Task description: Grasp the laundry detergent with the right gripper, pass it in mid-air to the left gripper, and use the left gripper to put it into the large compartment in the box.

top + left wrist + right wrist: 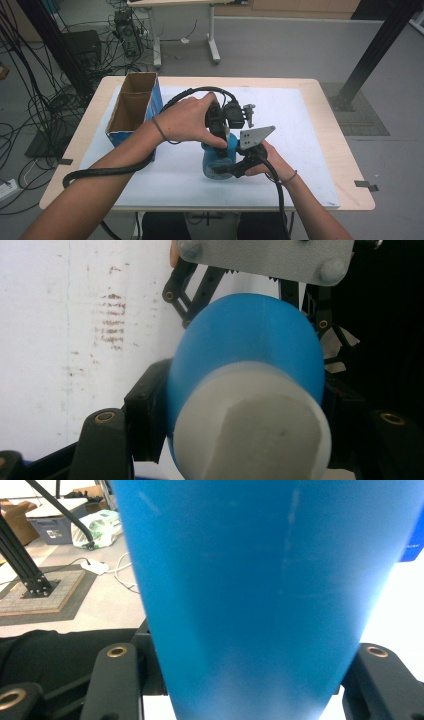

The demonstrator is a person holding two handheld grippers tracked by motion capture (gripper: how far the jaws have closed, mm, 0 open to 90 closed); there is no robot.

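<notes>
Both grippers clamp the blue bottle (218, 161) on the table (320, 170): left gripper (220, 135) from above, right gripper (235, 169) low.

blue bottle (216, 161): mostly hidden under both hands in the high view | right gripper view: bottle cut off top and bottom, blurred | white cap (250, 430): blurred, cut off below | surface (310, 150): near edge partly behind forearms

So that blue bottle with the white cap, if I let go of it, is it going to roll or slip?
The blue bottle looks round and smooth-sided, so laid on its side it would probably roll. Its glossy plastic may slip in a light grip. It seems rigid: no visible denting where the left gripper and right gripper clamp it. The white cap looks flat-topped.
</notes>
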